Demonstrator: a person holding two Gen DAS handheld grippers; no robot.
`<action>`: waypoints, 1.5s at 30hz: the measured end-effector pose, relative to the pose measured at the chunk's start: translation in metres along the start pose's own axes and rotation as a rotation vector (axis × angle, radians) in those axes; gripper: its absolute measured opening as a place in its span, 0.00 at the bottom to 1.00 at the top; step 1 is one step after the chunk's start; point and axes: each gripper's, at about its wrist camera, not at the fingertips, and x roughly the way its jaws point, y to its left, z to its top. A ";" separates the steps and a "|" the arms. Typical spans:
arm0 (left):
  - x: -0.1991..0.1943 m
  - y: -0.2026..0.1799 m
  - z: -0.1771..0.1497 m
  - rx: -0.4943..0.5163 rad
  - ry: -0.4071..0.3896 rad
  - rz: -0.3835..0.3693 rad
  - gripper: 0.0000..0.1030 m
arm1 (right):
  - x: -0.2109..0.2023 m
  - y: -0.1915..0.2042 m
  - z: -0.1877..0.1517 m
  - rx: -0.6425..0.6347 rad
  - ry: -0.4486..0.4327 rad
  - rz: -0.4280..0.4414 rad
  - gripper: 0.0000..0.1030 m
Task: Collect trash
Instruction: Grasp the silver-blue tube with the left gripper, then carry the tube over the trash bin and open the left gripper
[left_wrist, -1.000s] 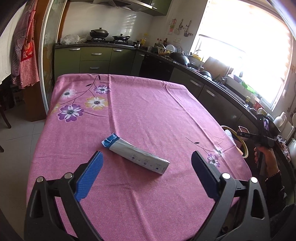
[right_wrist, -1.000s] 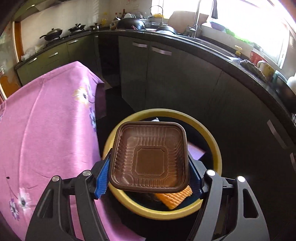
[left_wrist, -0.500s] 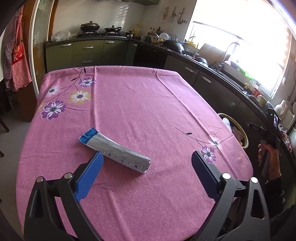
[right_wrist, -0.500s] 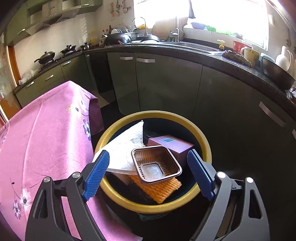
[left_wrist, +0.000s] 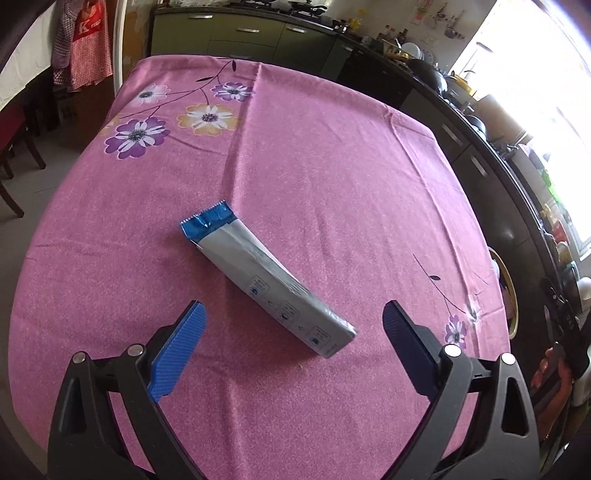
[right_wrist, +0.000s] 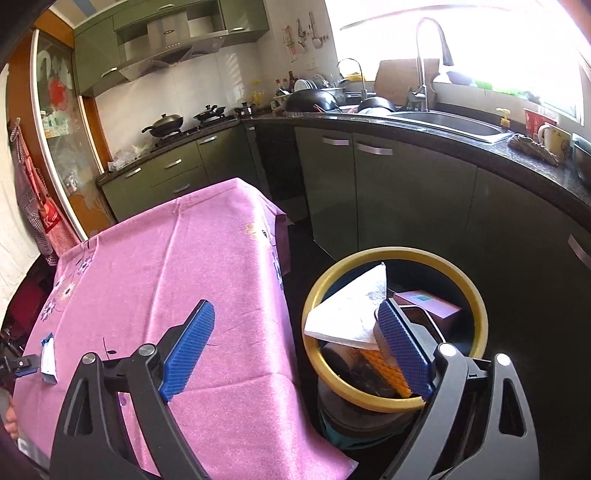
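My left tool (left_wrist: 291, 334) hangs over the worktop (left_wrist: 332, 166) with its jaws wide apart and nothing between them. The wrapper (left_wrist: 266, 275) lies just ahead, flat on the pink cloth and slanted across my line of reach. To take it well, I judge I should roll the tool until the jaws straddle its narrow width near the middle, then come down low enough for the pads to catch the sides instead of skidding over the foil. It is a long silver packet, flattened and likely empty, with a crimped blue end farthest from me and small printed marks along the nearer half. My right tool (right_wrist: 295, 345) has just been opening and stands apart, empty, beside the yellow-rimmed bin (right_wrist: 476, 295), already holding paper, a box and a tray.
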 end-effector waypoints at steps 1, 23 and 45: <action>0.002 0.001 0.002 -0.008 -0.001 0.011 0.89 | 0.001 0.002 -0.001 -0.003 0.001 0.012 0.87; 0.020 -0.023 0.015 0.132 0.005 0.058 0.28 | 0.011 -0.021 -0.011 0.061 0.028 0.080 0.87; -0.022 -0.093 0.008 0.394 -0.079 -0.084 0.17 | -0.004 -0.022 -0.010 0.074 0.011 0.119 0.87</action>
